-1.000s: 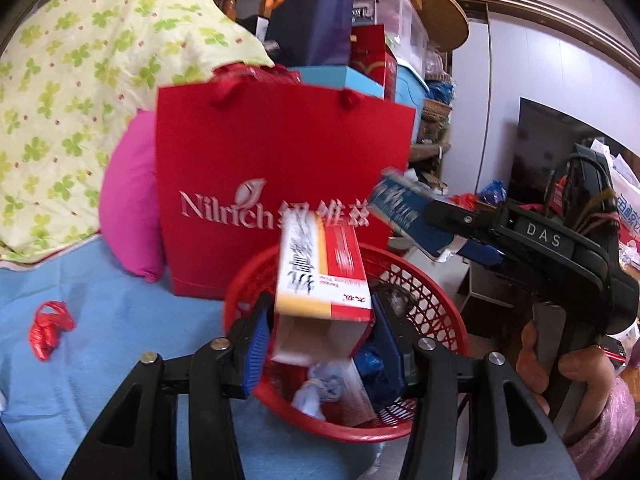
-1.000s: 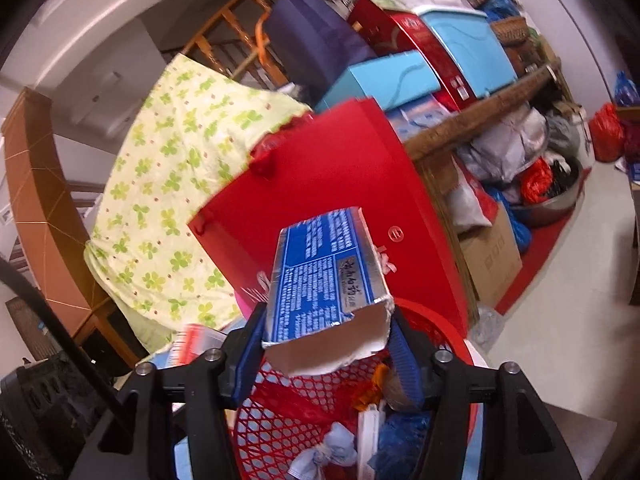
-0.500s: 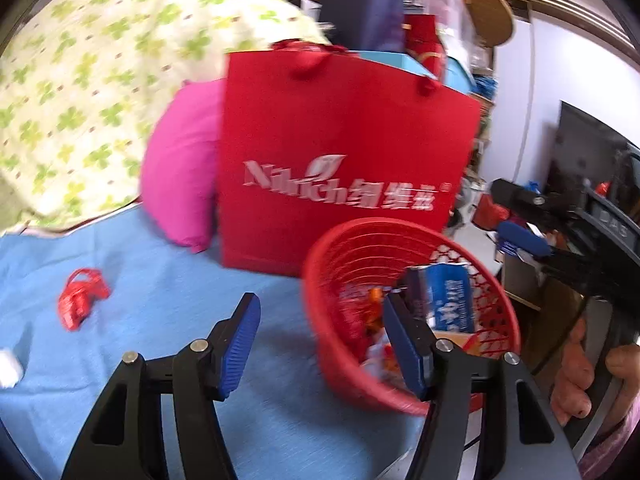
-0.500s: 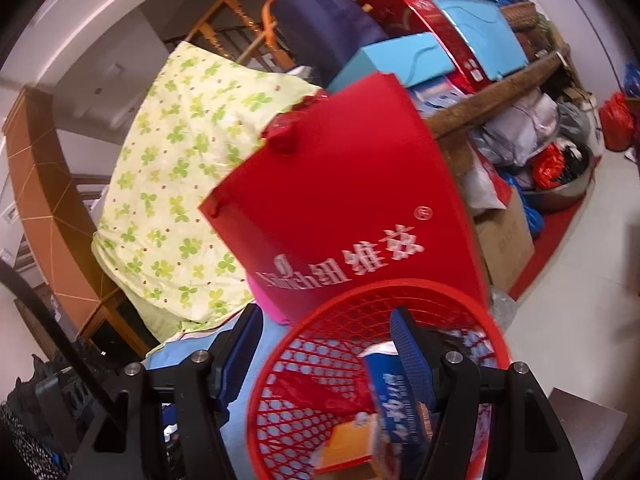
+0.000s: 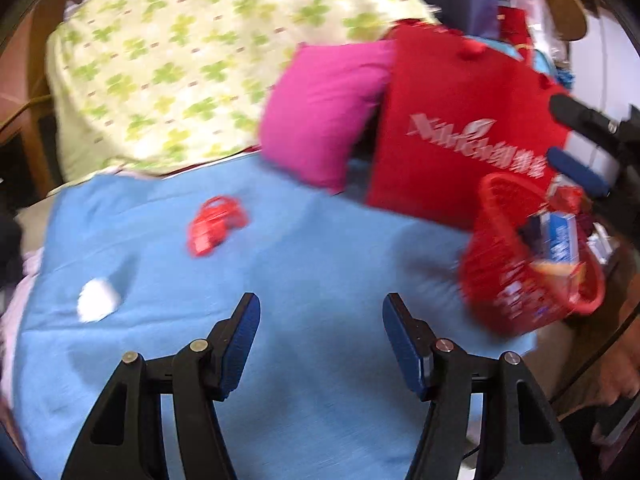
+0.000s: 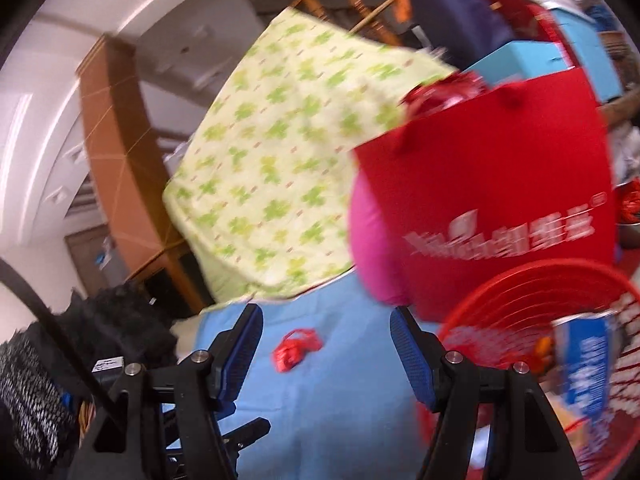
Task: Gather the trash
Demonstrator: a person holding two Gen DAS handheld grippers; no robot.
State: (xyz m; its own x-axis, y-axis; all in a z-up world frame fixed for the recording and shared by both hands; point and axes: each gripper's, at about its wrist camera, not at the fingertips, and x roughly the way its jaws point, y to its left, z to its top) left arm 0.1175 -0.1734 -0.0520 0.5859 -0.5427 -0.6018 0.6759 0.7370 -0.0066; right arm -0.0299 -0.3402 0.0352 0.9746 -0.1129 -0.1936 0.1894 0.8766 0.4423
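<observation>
Both the left gripper [image 5: 320, 346] and right gripper [image 6: 326, 354] hold their jaws half-open and empty, while the crumpled red wrapper [image 5: 216, 224] on the blue sheet [image 5: 320, 260] looks light, soft, best pinched across its bunched middle.

Only readable-ish text is on the red paper bag [image 5: 460, 128] standing at the far right of the blue cloth: white lettering across its front, starts with something like "Nil…" in Latin letters, then a few Chinese characters, with a little leaf logo above. Too smeared to spell out, same from the right wrist view. There's also a blue box [image 6: 588, 364] in the red basket [image 6: 520, 292] with white print running down it, but it's pure blur, can't read a word of it
</observation>
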